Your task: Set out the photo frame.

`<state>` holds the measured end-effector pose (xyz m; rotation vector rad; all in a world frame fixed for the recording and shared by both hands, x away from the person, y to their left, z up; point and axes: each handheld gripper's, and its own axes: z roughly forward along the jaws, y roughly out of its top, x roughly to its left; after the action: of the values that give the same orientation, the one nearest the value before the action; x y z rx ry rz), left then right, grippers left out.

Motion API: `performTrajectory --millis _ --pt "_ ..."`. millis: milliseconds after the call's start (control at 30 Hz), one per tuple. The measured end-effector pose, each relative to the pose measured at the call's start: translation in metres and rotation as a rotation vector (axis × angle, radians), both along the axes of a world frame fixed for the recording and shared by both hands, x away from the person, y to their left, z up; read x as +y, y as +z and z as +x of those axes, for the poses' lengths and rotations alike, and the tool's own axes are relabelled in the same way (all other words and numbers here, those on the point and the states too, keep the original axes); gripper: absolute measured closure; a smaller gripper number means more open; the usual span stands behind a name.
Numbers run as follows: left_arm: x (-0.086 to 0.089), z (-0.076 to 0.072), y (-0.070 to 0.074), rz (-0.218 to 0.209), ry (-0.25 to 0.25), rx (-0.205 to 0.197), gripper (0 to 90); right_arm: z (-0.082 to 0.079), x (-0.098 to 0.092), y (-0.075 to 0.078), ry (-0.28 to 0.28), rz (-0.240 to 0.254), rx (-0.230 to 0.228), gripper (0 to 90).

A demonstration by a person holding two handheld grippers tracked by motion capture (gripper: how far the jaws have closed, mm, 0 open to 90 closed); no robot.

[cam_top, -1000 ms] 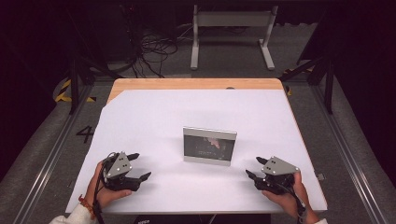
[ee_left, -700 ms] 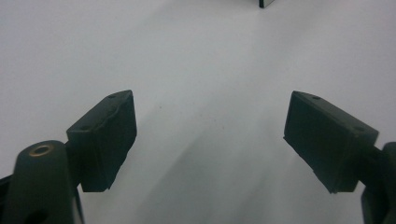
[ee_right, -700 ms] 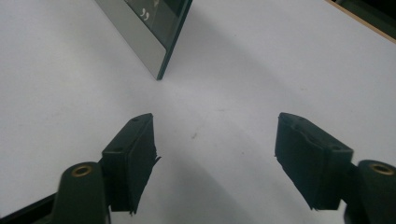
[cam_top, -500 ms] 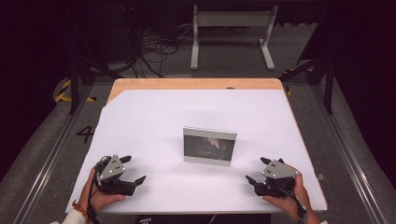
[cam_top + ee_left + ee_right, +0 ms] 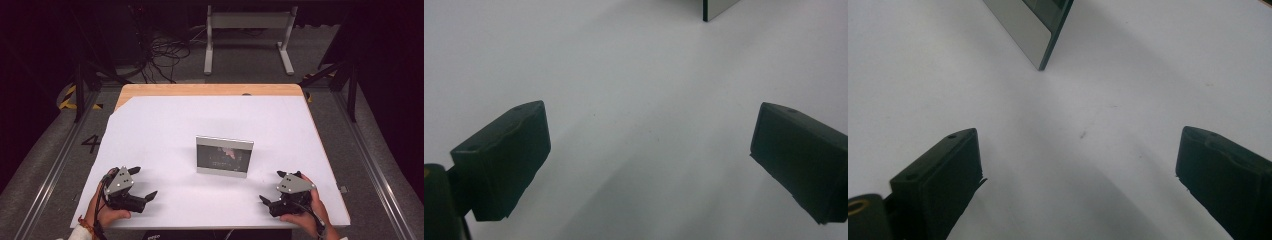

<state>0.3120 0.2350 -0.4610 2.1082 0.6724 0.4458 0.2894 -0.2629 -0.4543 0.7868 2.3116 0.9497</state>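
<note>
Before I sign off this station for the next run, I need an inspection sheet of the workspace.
Surface: white sheet over a wooden tabletop, flat.
Job's things: one picture frame standing upright mid-table, untouched.
Clutter: nothing seen on the sheet.
Grippers: left gripper and right gripper near the front edge, either side of the frame, jaws just opened wide, nothing between them.
Cables: loose bundle on the floor behind the table.
Surroundings: grey stand, floor rails, dark room.

Bright white table, dark surroundings, soft shadows, slight blur.
</note>
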Motion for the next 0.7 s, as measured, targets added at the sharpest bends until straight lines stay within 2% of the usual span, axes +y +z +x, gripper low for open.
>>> performTrajectory --millis 133,233,433,600,700 --pt "0.0005 -0.0019 0.0016 0.014 -0.012 -0.017 3.2 -0.0003 0.0020 -0.0003 -0.020 -0.010 -0.008 5.9" --pt "-0.0006 -0.0016 0.0013 0.029 -0.004 -0.019 4.0 -0.0005 0.0032 -0.0010 -0.015 -0.022 -0.006 6.7" --pt "-0.0026 -0.0008 0.0011 0.034 -0.003 -0.018 4.4 -0.0006 0.0058 -0.0034 -0.003 -0.053 -0.009 7.5" --pt "-0.0039 -0.0002 0.0007 0.062 0.008 -0.023 4.4 -0.0003 0.0054 -0.0037 -0.008 -0.050 -0.008 7.5" --pt "-0.0043 -0.0001 0.0008 0.063 0.007 -0.022 4.4 -0.0003 0.0054 -0.0039 -0.011 -0.051 -0.006 7.4"
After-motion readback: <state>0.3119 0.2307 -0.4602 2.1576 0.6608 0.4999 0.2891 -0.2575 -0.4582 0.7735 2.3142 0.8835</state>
